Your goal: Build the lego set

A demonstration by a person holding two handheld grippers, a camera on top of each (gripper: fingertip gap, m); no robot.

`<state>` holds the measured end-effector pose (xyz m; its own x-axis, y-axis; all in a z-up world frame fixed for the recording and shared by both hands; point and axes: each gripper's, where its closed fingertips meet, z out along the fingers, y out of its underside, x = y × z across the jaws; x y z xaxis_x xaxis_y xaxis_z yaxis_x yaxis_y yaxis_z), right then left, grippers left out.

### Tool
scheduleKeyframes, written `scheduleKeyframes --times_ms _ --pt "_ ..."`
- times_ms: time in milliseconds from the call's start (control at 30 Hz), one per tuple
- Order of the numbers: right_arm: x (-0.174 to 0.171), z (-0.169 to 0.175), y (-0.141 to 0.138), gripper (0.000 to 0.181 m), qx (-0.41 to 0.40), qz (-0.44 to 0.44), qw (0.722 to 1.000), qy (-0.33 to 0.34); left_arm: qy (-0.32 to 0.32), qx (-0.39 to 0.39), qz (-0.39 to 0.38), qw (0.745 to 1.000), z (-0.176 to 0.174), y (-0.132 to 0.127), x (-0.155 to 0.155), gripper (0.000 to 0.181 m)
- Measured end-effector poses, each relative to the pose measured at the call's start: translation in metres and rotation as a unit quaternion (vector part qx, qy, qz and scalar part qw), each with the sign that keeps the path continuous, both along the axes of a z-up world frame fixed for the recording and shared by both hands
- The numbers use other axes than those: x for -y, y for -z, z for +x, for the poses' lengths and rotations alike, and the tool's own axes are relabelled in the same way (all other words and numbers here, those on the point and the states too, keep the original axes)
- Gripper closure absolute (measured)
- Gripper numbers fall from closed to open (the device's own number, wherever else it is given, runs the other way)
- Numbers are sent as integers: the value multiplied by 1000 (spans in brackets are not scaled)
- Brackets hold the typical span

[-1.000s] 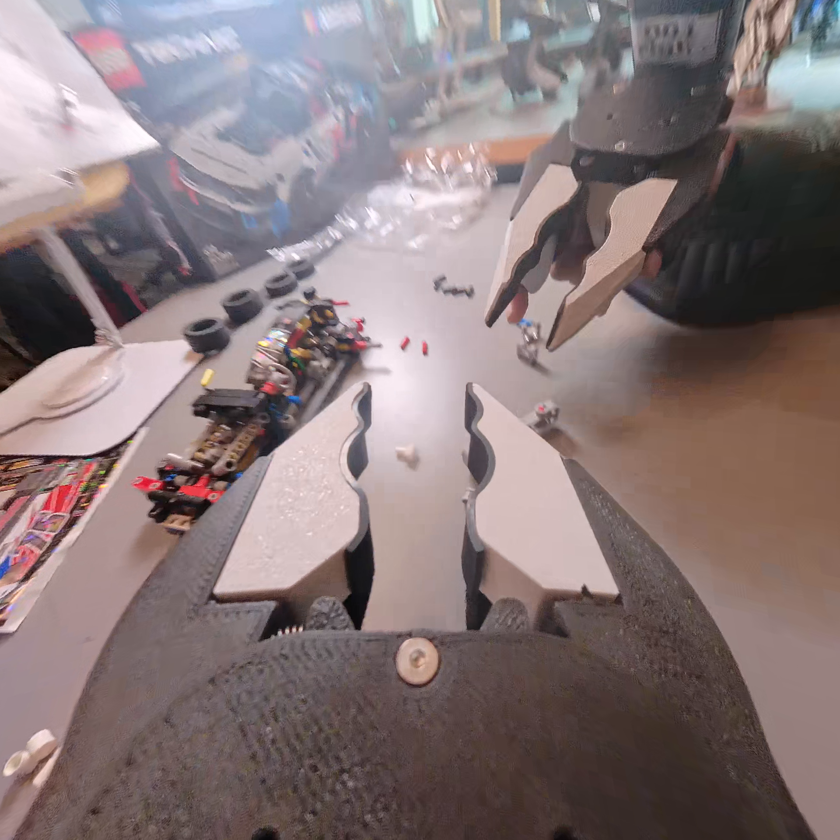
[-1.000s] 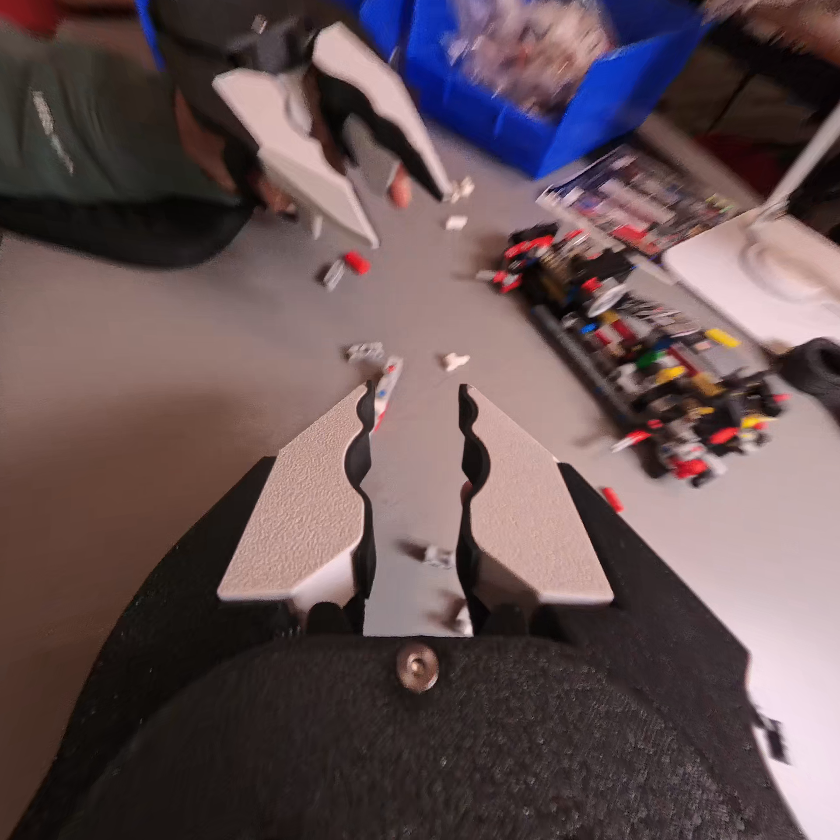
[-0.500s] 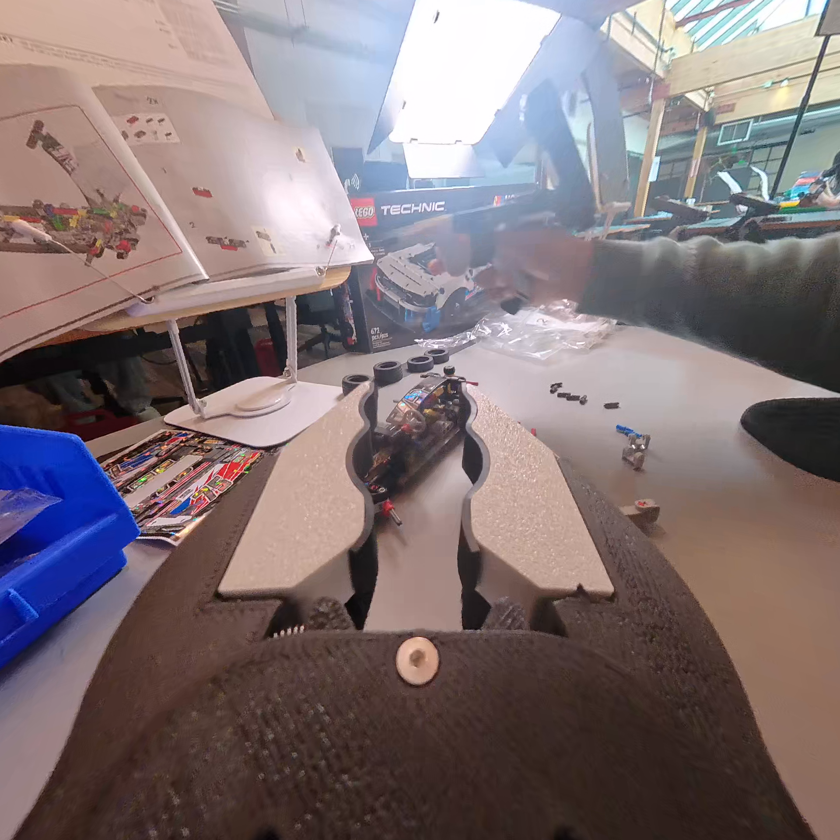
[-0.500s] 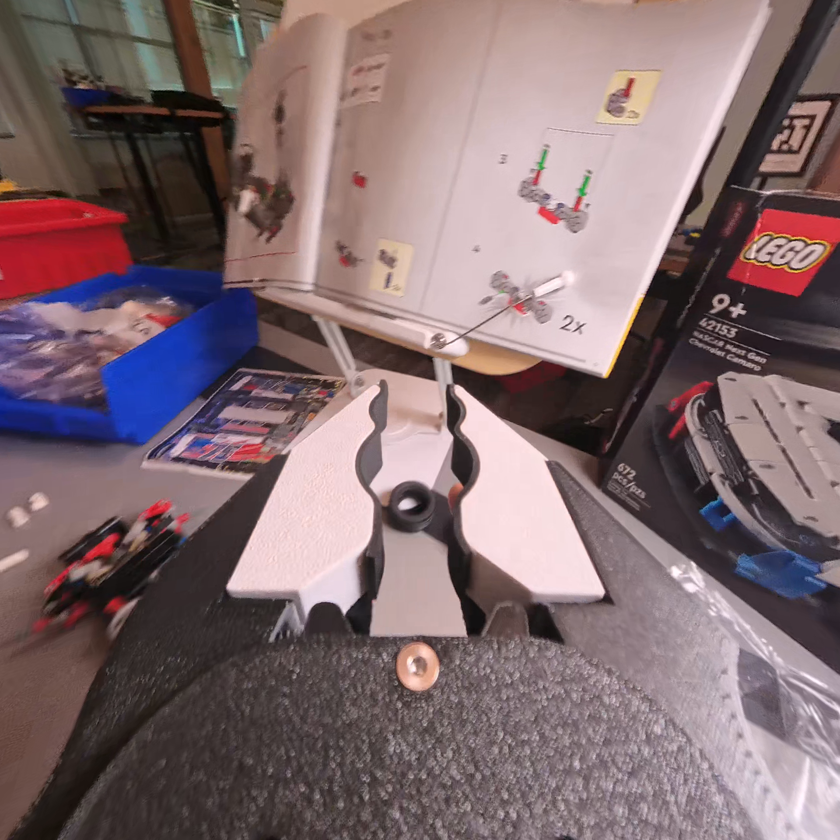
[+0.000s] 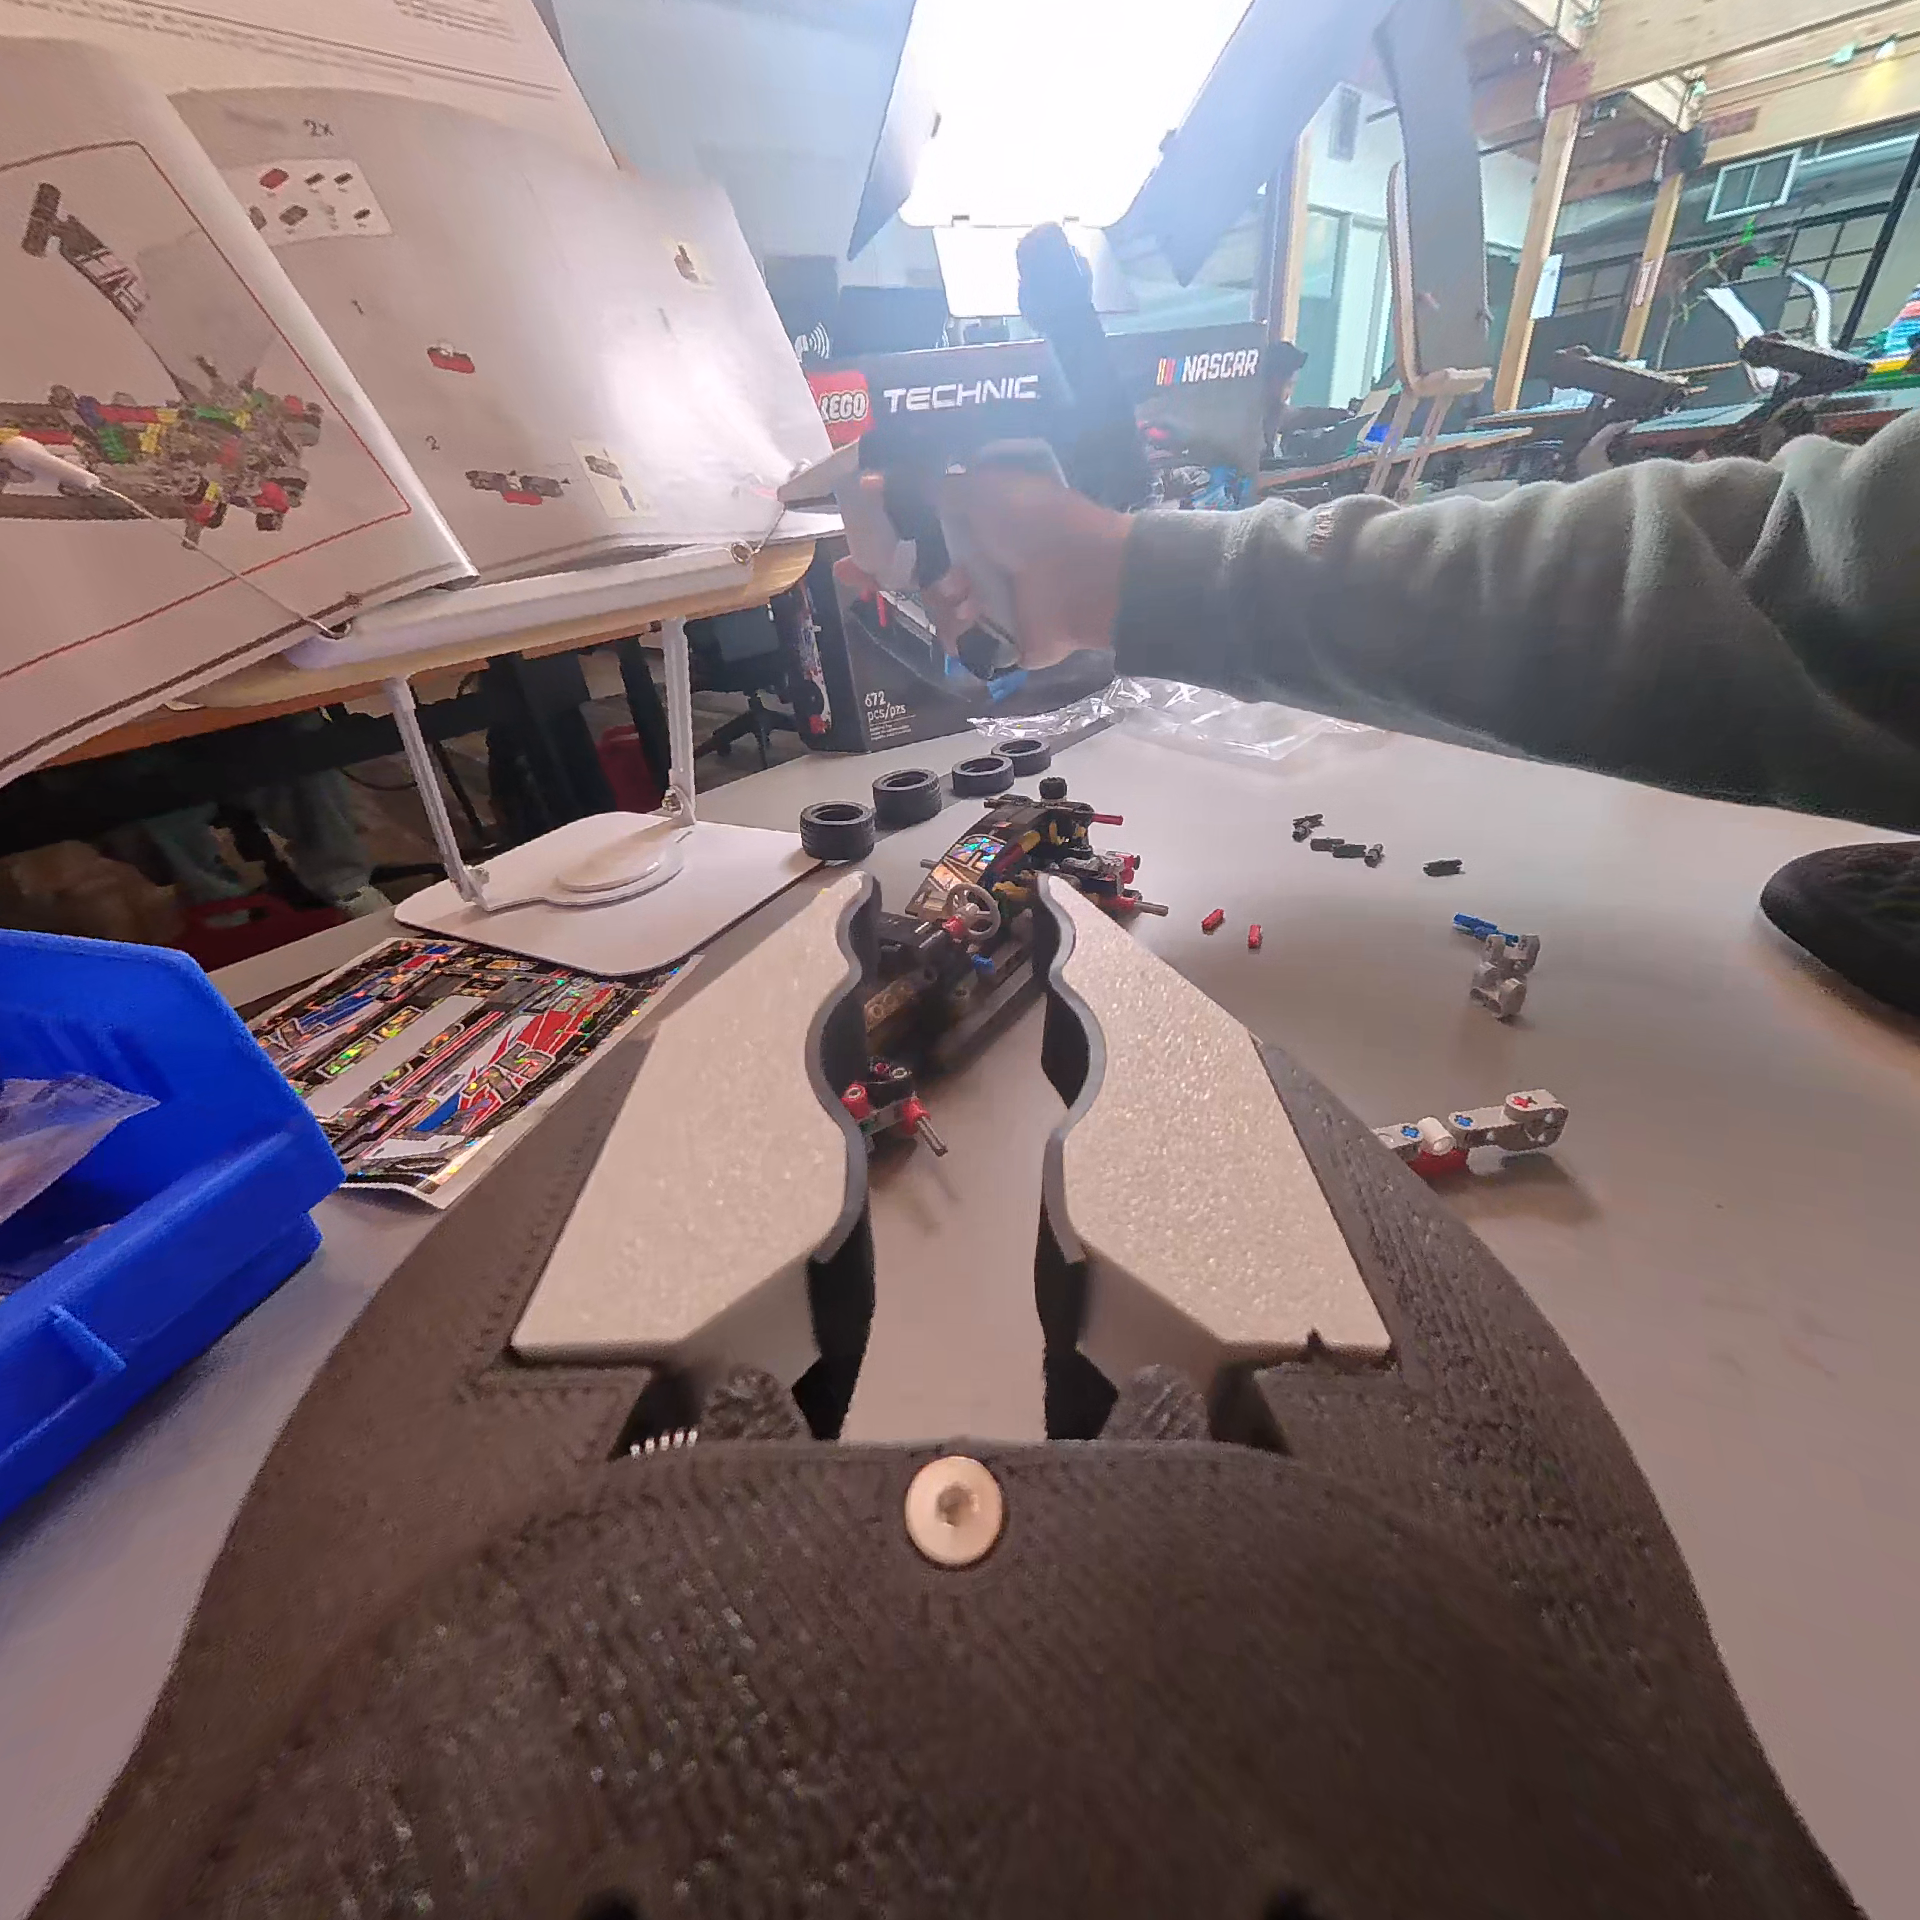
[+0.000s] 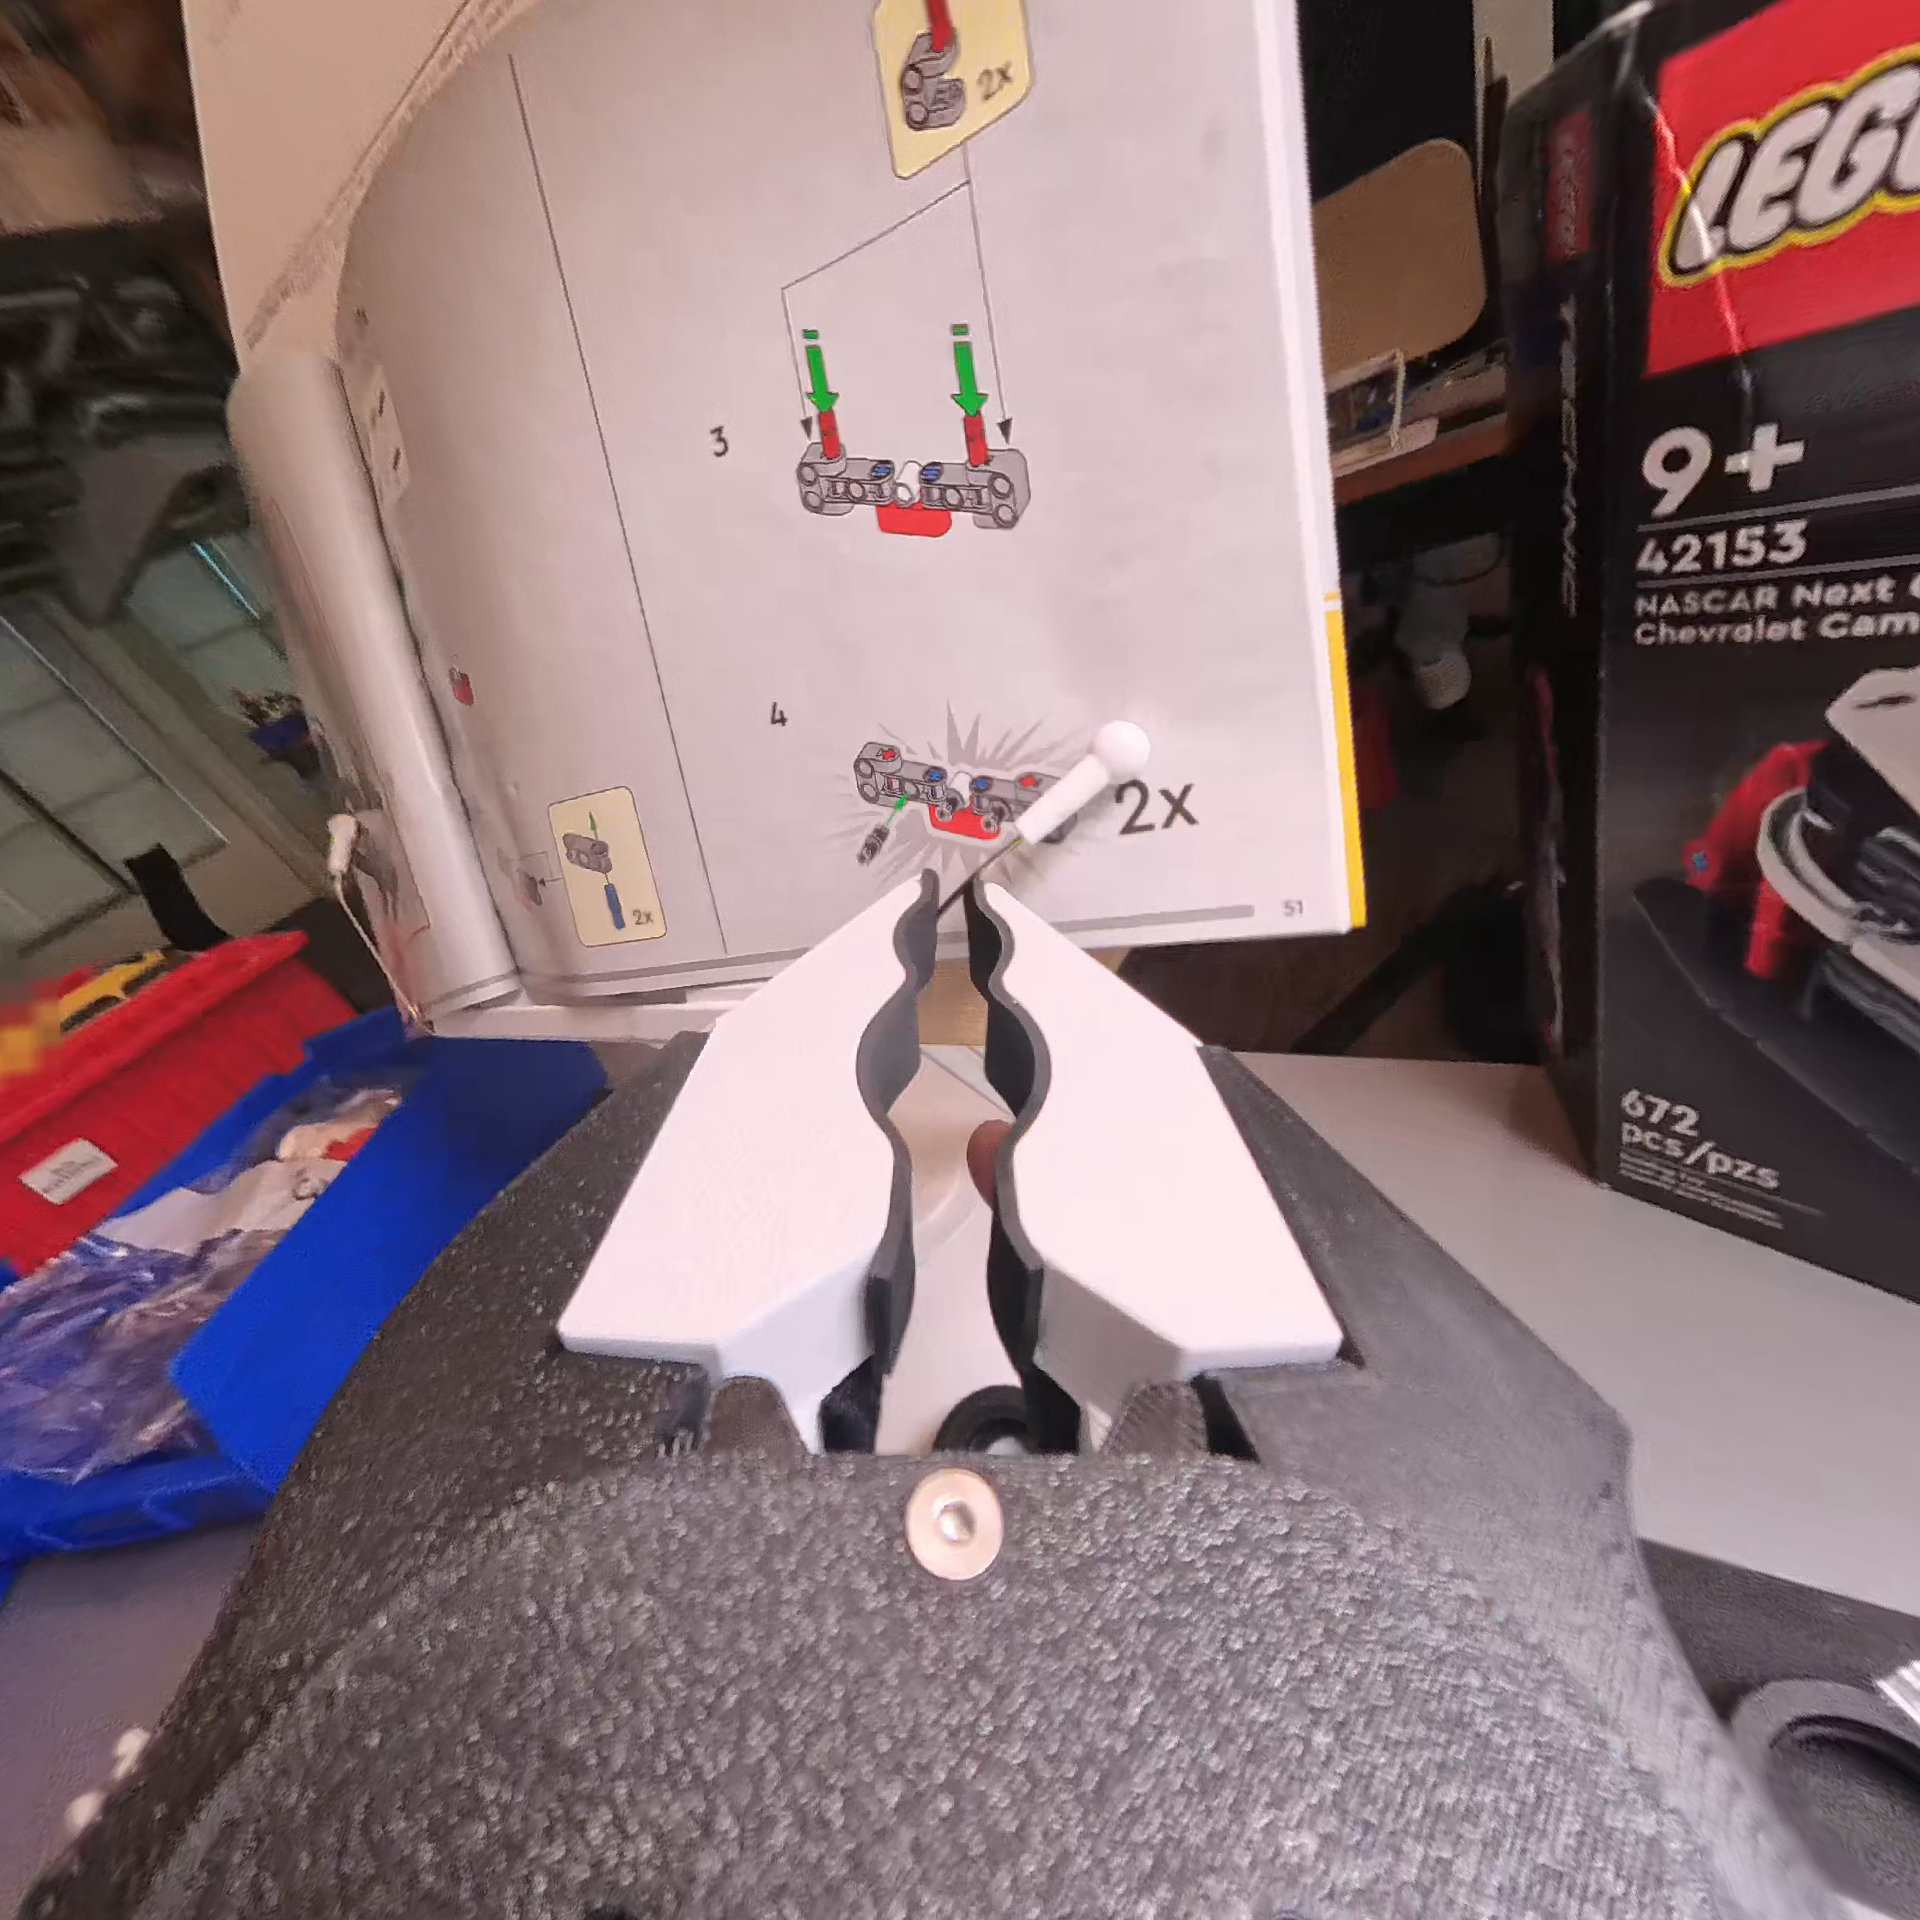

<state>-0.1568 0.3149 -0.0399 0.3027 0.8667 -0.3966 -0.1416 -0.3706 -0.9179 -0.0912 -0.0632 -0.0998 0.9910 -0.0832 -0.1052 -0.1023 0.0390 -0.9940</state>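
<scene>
Grey table (image 5: 1558, 1299) with lego chassis (image 5: 966, 956) left view, instruction booklet (image 6: 831, 520) right view

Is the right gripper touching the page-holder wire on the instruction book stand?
Cannot tell. In the right wrist view the right gripper's nearly closed tips line up with the thin page-holder wire across the instruction book, but neither contact nor gap shows plainly.

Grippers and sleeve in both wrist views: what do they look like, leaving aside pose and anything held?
Both grippers match: left gripper and right gripper have a rough, textured black body, one silver screw at its centre, and two pale grey-white angular fingers with wavy dark inner edges. No cables show. The person's arm wears a grey-green sleeve.
</scene>
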Motion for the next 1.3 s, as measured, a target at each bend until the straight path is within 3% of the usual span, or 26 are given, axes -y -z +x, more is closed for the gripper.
scheduleKeyframes --times_ms 300,367,533,700,867,1033,1133,1300 --pt "2 4 2 176 -20 -28 999 -20 -1 -3 -8 1000 0 3 -1 155" --pt "10 9 -1 168 -12 -6 999 -33 -1 -2 -8 1000 0 3 -1 155" --pt "55 43 -7 163 18 133 990 -53 5 -5 -7 1000 4 0 1 154" --pt "126 104 4 168 81 257 956 -120 22 -19 -18 999 14 3 1 155" --pt "183 186 48 173 231 313 882 -266 45 -42 -40 997 28 10 -2 155" --pt "187 261 121 173 383 296 803 -347 80 -26 -59 995 45 18 -4 155" --pt "171 281 151 173 433 283 787 -337 90 -25 -68 993 50 22 -5 155" --pt "161 281 175 168 439 255 787 -349 109 -27 -94 989 57 33 -7 154"
